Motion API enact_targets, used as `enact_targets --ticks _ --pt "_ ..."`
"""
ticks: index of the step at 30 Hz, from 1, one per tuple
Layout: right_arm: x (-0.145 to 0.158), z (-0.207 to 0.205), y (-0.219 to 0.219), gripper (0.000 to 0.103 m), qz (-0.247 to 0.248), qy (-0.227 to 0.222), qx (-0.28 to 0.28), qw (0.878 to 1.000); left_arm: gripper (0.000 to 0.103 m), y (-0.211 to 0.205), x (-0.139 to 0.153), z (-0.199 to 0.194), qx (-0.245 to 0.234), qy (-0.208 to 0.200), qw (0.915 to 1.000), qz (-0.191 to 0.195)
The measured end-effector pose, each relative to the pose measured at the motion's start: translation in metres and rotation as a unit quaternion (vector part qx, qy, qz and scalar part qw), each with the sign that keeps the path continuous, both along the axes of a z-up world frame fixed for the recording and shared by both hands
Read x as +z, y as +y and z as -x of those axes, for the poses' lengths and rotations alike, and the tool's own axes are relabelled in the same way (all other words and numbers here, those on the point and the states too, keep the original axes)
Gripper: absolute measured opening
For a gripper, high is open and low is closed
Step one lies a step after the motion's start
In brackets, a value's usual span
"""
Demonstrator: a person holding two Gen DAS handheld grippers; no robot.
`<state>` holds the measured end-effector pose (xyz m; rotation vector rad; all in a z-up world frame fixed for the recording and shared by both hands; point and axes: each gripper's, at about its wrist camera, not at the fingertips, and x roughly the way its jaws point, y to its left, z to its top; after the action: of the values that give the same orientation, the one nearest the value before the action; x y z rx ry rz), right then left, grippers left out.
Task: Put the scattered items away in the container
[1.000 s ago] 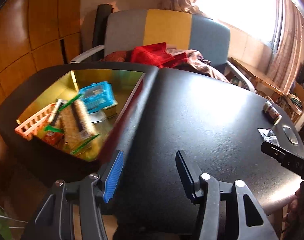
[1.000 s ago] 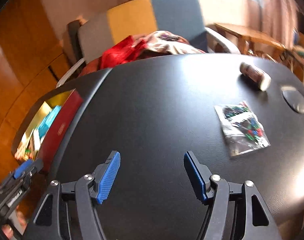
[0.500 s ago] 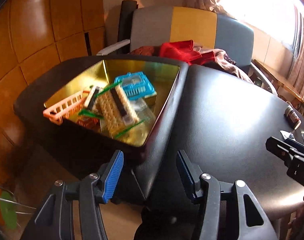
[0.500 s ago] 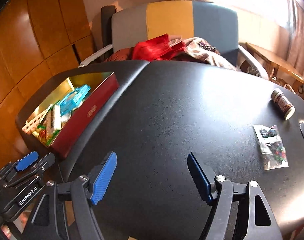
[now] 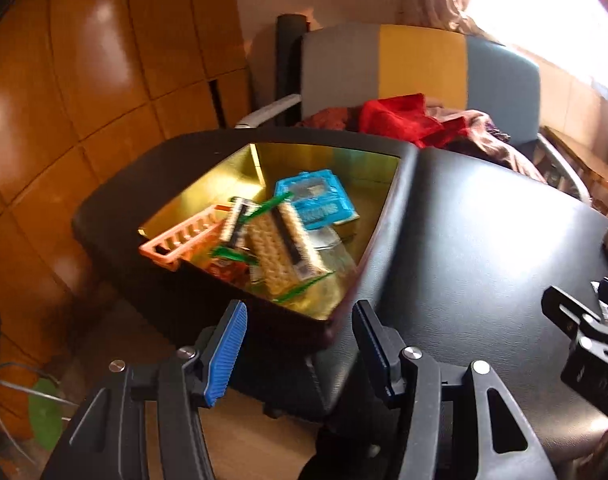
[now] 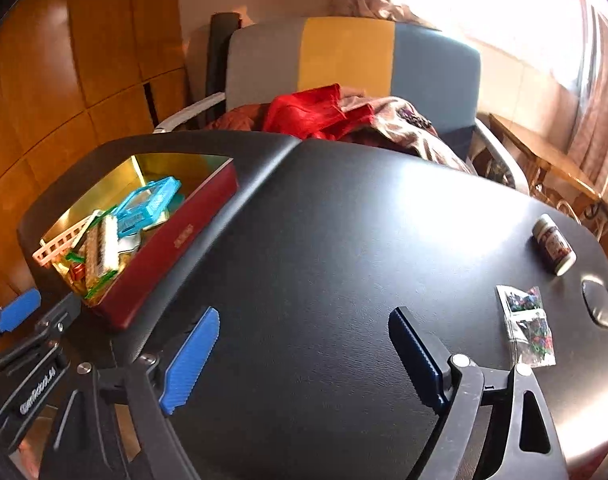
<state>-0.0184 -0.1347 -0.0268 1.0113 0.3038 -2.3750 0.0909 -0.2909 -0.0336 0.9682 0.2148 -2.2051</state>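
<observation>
Tools both empty: my left tool (image 5: 299, 344) has its blue pads spread wide with nothing between them, hovering off the near corner of the container (image 5: 346, 312); my right tool (image 6: 299, 354) is just as wide open, also gripping nothing, held over the bare middle of the black surface (image 6: 344, 240). Container is a box with red outer wall and gold lining, sitting at the left end of the surface. Inside it: a blue case (image 5: 316, 198), an orange rack (image 5: 179, 236) leaning over the left rim, a wafer pack (image 5: 283, 248) and green-edged wrappers, all piled loosely. Two items lie outside, well apart from the container at the right end of the surface: a small bottle (image 6: 554, 245) lying on its side, and a clear bag (image 6: 528, 330) of coloured bits just nearer to me than the bottle. Round grey disc (image 6: 600, 304) sits beside the bag. Chair (image 6: 352, 56) with red cloth (image 6: 304, 114) stands behind the surface.
</observation>
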Motion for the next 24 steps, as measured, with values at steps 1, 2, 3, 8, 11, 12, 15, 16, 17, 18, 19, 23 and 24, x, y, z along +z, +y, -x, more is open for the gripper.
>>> enact_targets --ticks 1,2,3,8,11,12,15,16,17,18,19,23,24 --pt "0.0 -0.002 -0.001 0.09 0.001 0.001 0.002 1.0 0.056 -0.001 0.001 0.0 0.003 -0.002 1.0 0.003" --pt "0.0 -0.003 -0.002 0.09 0.002 0.001 0.005 1.0 0.056 -0.001 0.002 -0.001 0.007 -0.004 0.9999 0.008" --pt "0.001 -0.005 -0.003 0.09 0.003 0.002 0.007 1.0 0.056 0.0 0.002 -0.002 0.01 -0.006 0.9999 0.012" --pt "-0.001 -0.009 -0.004 0.091 0.004 0.001 0.006 1.0 0.056 0.002 0.005 -0.005 0.021 -0.01 0.9994 0.024" --pt "0.001 -0.012 -0.01 0.092 -0.001 0.008 0.01 1.0 0.056 -0.001 0.009 -0.012 0.035 0.0 0.9992 0.018" --pt "0.002 -0.013 -0.012 0.094 -0.005 0.013 0.012 1.0 0.056 -0.002 0.01 -0.014 0.04 0.003 0.9991 0.017" --pt "0.004 -0.014 -0.023 0.095 -0.011 0.021 0.021 0.999 0.056 -0.01 0.013 -0.019 0.056 0.006 0.9983 0.015" --pt "0.006 -0.015 -0.028 0.095 -0.012 0.023 0.025 0.999 0.056 -0.012 0.014 -0.02 0.061 0.008 0.998 0.014" --pt "0.007 -0.015 -0.032 0.095 -0.012 0.026 0.029 0.999 0.056 -0.015 0.016 -0.022 0.066 0.01 0.9977 0.013" --pt "0.008 -0.016 -0.036 0.095 -0.013 0.028 0.033 0.999 0.056 -0.017 0.017 -0.023 0.071 0.012 0.9974 0.012" --pt "0.009 -0.017 -0.039 0.095 -0.012 0.029 0.036 0.999 0.056 -0.02 0.018 -0.024 0.075 0.014 0.997 0.012" --pt "0.014 -0.022 -0.05 0.096 -0.005 0.031 0.046 0.998 0.056 -0.025 0.021 -0.027 0.084 0.018 0.9962 0.017" --pt "0.015 -0.023 -0.054 0.096 -0.006 0.033 0.05 0.998 0.056 -0.026 0.022 -0.028 0.086 0.019 0.9959 0.018"
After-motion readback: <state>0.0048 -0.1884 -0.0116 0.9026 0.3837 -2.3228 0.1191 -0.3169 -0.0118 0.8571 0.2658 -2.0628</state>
